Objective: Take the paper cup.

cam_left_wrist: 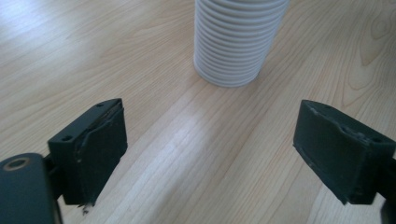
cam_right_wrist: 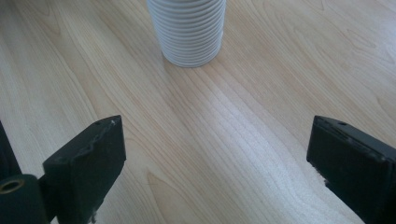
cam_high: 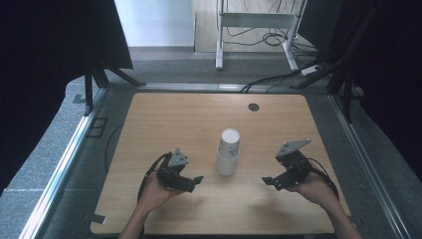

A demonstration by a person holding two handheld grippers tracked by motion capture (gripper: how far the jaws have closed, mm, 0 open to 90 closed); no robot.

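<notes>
I've got a hand-held gripper in each hand, and both are aimed inward at the tall stack of white ribbed paper cups (cam_high: pixel 228 152) standing upright near the middle of the pale wooden tabletop (cam_high: pixel 164 119). My left hand-held gripper (cam_high: pixel 195 181) sits to the stack's left, near it but not touching. Its jaws are spread wide with only bare wood between them, and in its own view the stack's base (cam_left_wrist: pixel 233 56) stands ahead of the pads. My right hand-held gripper (cam_high: pixel 267 182) is on the other side, a little farther off, jaws likewise spread and holding nothing; the stack (cam_right_wrist: pixel 189 35) sits ahead of it too.

So where are we? By my reading, right at the approach. Nothing is gripped, and no cup has come off the stack or stands apart on the wood. Everything is left to do: close in, steady the stack and take hold of it. Its top rim (cam_high: pixel 230 135) looks open, though from this height I can't count the cups or tell whether any sits loose.
</notes>
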